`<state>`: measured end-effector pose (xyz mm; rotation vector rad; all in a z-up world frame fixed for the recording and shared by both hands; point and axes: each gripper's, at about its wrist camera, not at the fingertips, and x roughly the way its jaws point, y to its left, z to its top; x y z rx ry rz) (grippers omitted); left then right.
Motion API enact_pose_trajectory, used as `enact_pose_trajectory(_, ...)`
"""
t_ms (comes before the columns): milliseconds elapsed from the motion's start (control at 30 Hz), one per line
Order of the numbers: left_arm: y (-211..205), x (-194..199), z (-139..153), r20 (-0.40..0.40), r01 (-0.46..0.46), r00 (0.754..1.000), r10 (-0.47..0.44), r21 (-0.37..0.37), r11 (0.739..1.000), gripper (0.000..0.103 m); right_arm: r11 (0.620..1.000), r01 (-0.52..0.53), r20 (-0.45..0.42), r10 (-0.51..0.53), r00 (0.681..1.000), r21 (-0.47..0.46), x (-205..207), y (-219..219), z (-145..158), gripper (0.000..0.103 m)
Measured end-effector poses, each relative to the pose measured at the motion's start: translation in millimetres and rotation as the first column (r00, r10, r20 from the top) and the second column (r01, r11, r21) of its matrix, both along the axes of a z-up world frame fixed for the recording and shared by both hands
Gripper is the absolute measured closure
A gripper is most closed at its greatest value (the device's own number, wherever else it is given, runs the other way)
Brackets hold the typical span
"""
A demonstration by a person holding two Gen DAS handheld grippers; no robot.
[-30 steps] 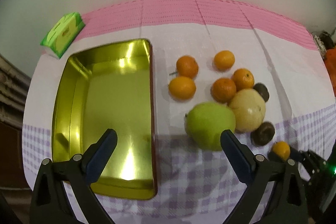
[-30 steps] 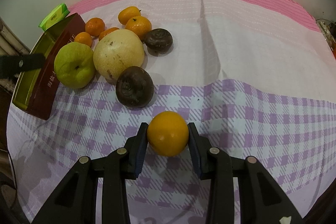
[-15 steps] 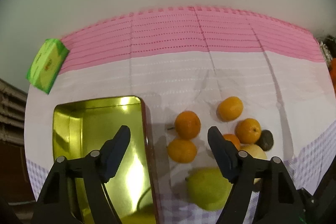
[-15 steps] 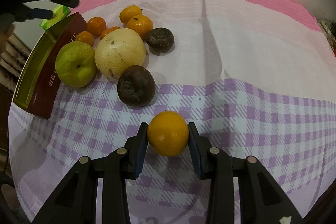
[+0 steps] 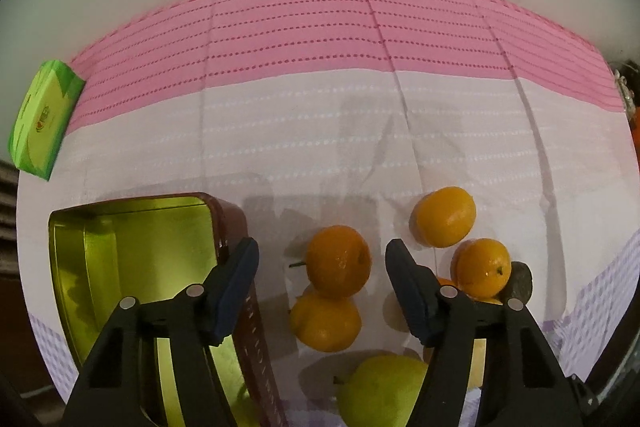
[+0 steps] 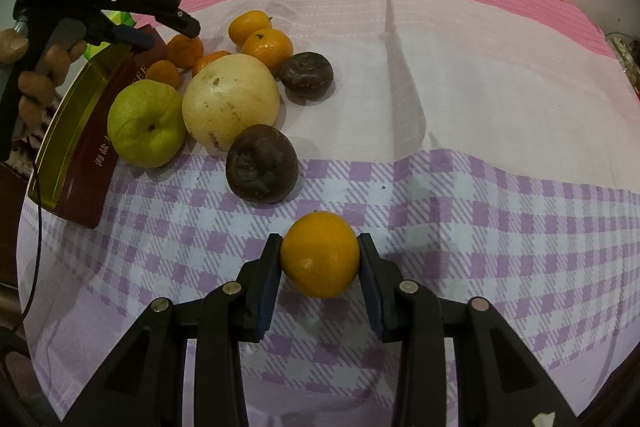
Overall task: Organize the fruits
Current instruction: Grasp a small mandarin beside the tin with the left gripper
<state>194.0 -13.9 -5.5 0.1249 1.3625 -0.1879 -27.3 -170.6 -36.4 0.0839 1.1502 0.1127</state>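
**Fruit sorting: tin empty, one fruit held, one being approached**

The gold-lined rectangular metal tin with a dark red outer wall (image 5: 132, 247) lies open at the left of the cloth, and the part of its interior in view holds no fruit. On that evidence, the sorting has hardly begun.

The right gripper (image 6: 319, 269) is clamped narrow on a small round orange citrus fruit (image 6: 320, 254), pads against both its sides, above the purple-checked part of the tablecloth (image 6: 460, 211), well apart from the tin.

The left gripper (image 5: 322, 263) points down over the pile; its jaws have just been closing and now stand either side of a small orange mandarin with a short stem (image 5: 339, 261), with gaps visible, so nothing is gripped yet.

Outstanding on the cloth: a second mandarin (image 5: 325, 321) touching the first, two further mandarins (image 5: 444, 217) (image 5: 482, 267), a green pear-like fruit (image 6: 146, 125), a large pale yellow round fruit (image 6: 231, 107), and two dark brown fruits (image 6: 262, 163) (image 6: 306, 71). A green carton (image 5: 42, 127) lies at the far left edge.
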Motion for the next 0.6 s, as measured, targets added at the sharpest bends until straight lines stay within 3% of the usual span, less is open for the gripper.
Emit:
enact_pose_trajectory(300,1,4,-23,-0.096,-0.050,0.994,0.046,-0.041,0.998,0.063,1.000,0.000,0.001,0.000,1.000,0.008,0,0,-1,0.067)
enact_pose_trajectory(600,0,3,-24,-0.097,-0.049,0.994,0.044,-0.046,0.998,0.064,1.000,-0.002,0.001,0.002,1.000,0.008,1,0,-1,0.066)
